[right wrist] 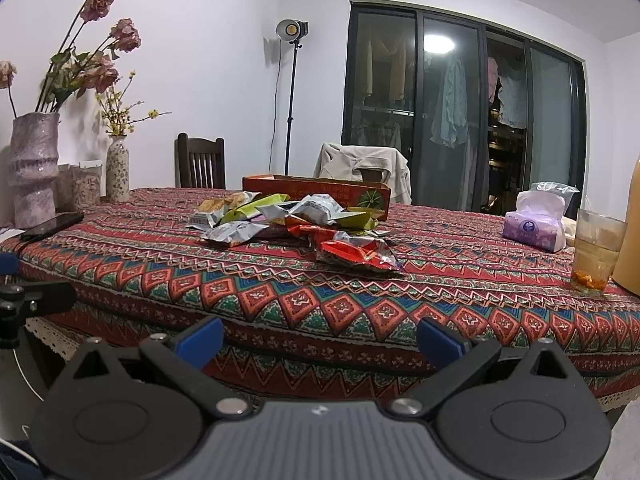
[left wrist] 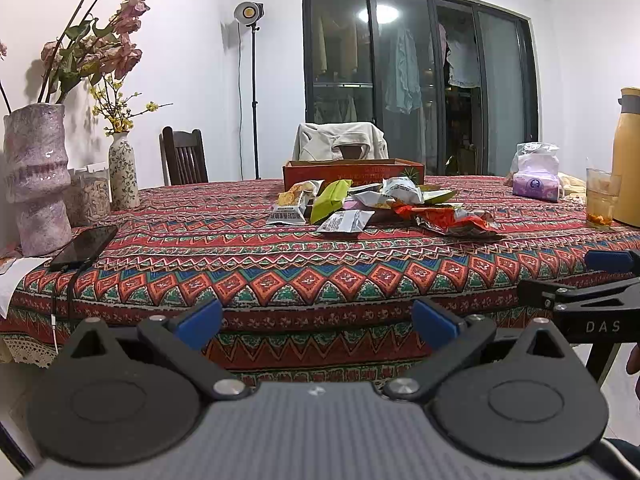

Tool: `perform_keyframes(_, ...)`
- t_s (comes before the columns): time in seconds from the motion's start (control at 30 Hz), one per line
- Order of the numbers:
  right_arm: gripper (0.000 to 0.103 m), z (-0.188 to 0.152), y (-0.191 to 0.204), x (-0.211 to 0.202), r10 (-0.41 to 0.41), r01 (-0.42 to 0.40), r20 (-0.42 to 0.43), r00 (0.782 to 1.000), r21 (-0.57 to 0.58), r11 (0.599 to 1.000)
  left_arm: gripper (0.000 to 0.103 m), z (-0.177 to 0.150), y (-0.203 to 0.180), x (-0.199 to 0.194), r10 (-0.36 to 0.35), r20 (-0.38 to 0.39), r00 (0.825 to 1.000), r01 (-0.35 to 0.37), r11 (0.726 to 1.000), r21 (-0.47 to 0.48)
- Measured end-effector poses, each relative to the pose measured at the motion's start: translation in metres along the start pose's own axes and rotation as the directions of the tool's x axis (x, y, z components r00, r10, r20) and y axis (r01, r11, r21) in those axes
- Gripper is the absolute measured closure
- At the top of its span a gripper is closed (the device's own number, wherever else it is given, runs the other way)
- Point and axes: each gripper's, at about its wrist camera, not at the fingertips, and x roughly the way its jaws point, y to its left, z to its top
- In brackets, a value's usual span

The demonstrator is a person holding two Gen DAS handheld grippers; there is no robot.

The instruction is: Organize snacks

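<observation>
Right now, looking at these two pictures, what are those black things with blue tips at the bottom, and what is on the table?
Those are two hand-held grippers that a person carries, one per hand; each picture comes from a camera on one gripper, looking along its fingers. The left gripper and the right gripper are both open, holding nothing, short of the table's near edge. On the patterned tablecloth lies a pile of snack packets in front of a shallow red cardboard box. Also there: a phone, vases, a tissue pack, and a glass.
</observation>
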Motion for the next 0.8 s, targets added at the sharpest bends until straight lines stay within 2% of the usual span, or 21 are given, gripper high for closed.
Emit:
perform_keyframes(0.27, 0.0, 0.0, -0.003, 0.002, 0.0, 0.0, 0.005, 1.0, 0.003, 1.0, 0.0, 0.007, 0.0, 0.005, 0.007, 0.02, 1.0, -0.006, 1.0, -0.006)
perform_keyframes(0.4, 0.0, 0.012, -0.011, 0.007, -0.008, 0.008, 0.035, 0.999, 0.002, 1.0, 0.0, 0.022, 0.006, 0.022, -0.012, 0.023, 1.0, 0.013, 0.998, -0.055)
perform_keyframes(0.53, 0.0, 0.02, -0.026, 0.022, -0.041, 0.039, 0.049, 0.998, 0.032, 0.999, 0.0, 0.029, 0.008, 0.044, -0.034, -0.03, 0.999, 0.031, 0.996, -0.081)
perform_keyframes(0.63, 0.0, 0.025, -0.037, 0.034, -0.046, 0.044, 0.034, 0.998, 0.067, 0.997, 0.0, 0.033, 0.004, 0.064, -0.042, -0.081, 0.996, 0.039, 0.998, -0.042)
perform_keyframes(0.8, 0.0, 0.036, -0.053, 0.052, -0.042, 0.041, 0.007, 0.999, 0.088, 0.995, 0.0, 0.046, -0.001, 0.087, -0.06, -0.08, 0.995, 0.061, 0.998, 0.007)
